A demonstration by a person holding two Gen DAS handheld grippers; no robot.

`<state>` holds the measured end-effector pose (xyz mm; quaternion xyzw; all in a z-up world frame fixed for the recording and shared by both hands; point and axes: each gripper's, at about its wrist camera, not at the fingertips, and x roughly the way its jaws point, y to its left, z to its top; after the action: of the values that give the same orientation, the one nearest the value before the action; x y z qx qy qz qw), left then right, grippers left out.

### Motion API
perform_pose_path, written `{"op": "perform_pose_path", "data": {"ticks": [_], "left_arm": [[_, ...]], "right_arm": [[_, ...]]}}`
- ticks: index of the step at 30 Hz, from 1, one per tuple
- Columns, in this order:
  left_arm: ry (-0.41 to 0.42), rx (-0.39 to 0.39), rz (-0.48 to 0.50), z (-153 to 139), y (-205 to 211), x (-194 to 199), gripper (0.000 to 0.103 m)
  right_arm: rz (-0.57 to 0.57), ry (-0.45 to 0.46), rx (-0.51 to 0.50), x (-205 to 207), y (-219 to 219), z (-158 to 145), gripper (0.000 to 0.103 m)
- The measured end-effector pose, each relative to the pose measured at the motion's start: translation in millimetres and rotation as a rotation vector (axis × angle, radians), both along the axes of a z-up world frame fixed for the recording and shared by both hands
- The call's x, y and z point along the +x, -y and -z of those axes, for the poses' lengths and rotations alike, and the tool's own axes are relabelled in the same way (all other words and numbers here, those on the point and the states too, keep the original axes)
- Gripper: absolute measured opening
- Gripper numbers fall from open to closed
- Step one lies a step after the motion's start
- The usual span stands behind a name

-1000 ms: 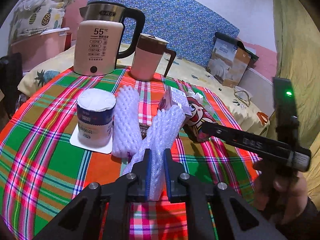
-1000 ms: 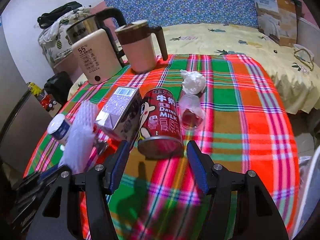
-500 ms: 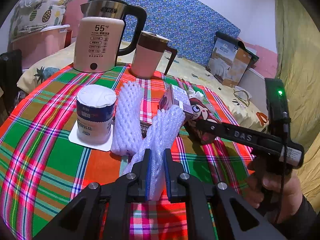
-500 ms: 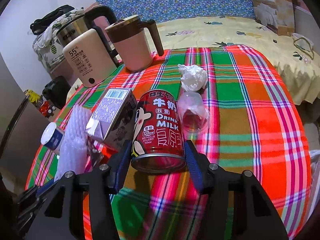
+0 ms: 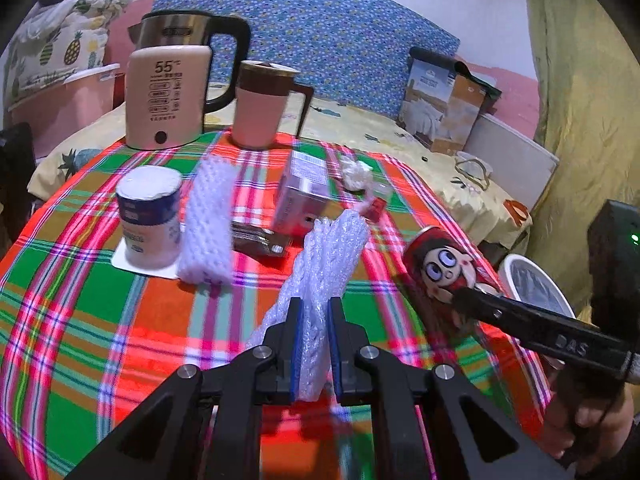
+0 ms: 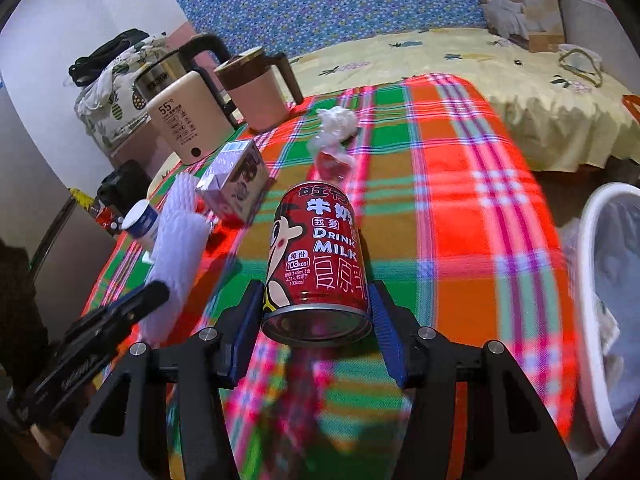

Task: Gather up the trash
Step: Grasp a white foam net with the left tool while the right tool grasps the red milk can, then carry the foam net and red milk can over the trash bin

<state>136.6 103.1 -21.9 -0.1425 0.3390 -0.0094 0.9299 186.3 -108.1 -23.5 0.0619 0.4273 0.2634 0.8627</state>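
Right gripper (image 6: pixel 316 320): its fingers have just been closing and now clamp red milk can (image 6: pixel 318 256), lifted off plaid table (image 6: pixel 460 208), near white bin (image 6: pixel 592 280). Left gripper (image 5: pixel 314 344): fingers narrow, pinching white foam net (image 5: pixel 324 264).

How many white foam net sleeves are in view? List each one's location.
2. One foam sleeve is pinched in the left gripper. The other foam sleeve lies on the plaid cloth beside the white tub. More could be hidden behind other items.
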Motion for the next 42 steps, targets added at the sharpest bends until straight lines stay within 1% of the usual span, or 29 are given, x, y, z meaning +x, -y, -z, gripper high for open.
{"op": "perform_pose_path", "data": {"ticks": [6, 8, 18, 26, 42], "left_arm": [[-0.023, -0.007, 0.038, 1.3, 29.5, -17.9, 0.012], [-0.027, 0.003, 0.045, -0.1, 38.0, -23.1, 0.012], [-0.011, 0.034, 0.092, -16.9, 70.1, -37.4, 0.012], [-0.017, 0.043, 0.143, -21.4, 96.1, -28.1, 0.012], [0.006, 0.066, 0.312, -31.4, 177.3, 3.0, 0.012]], "right_arm": [[0.023, 0.029, -0.007, -23.4, 22.7, -6.0, 0.054], [0.03, 0.038, -0.007, -30.7, 30.6, -7.6, 0.054], [0.067, 0.058, 0.01, -46.9, 54.1, -9.3, 0.054], [0.122, 0.068, 0.027, -49.6, 77.8, -9.5, 0.054], [0.323, 0.077, 0.017, -48.7, 158.1, -9.0, 0.054]]}}
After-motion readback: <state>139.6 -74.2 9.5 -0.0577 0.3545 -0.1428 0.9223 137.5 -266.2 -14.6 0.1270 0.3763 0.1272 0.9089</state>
